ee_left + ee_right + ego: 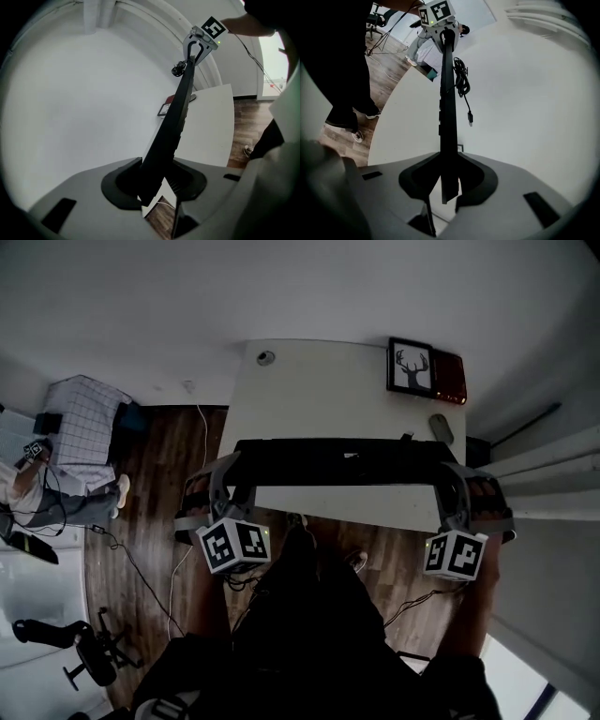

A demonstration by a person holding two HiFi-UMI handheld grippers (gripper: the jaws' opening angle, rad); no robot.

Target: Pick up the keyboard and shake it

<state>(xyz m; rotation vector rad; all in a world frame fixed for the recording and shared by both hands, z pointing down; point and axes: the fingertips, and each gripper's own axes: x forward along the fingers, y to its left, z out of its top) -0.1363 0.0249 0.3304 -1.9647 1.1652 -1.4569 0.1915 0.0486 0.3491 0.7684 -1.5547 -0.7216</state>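
A black keyboard (pixel 342 463) hangs in the air above the front part of the white table (pixel 319 395), held at both ends. My left gripper (pixel 232 472) is shut on its left end and my right gripper (pixel 452 474) is shut on its right end. In the left gripper view the keyboard (pixel 176 117) runs edge-on from my left gripper (pixel 152 182) to the right gripper (pixel 199 44) at the far end. In the right gripper view the keyboard (pixel 447 108) is clamped in my right gripper (pixel 446 180), and its cable (pixel 462 82) dangles with a loose plug.
A framed deer picture (pixel 411 367), a red object (pixel 450 379) and a grey mouse (pixel 441 427) lie at the table's back right; a small round thing (pixel 266 358) sits back left. A seated person (pixel 42 488), a chair base (pixel 89 652) and floor cables are at the left.
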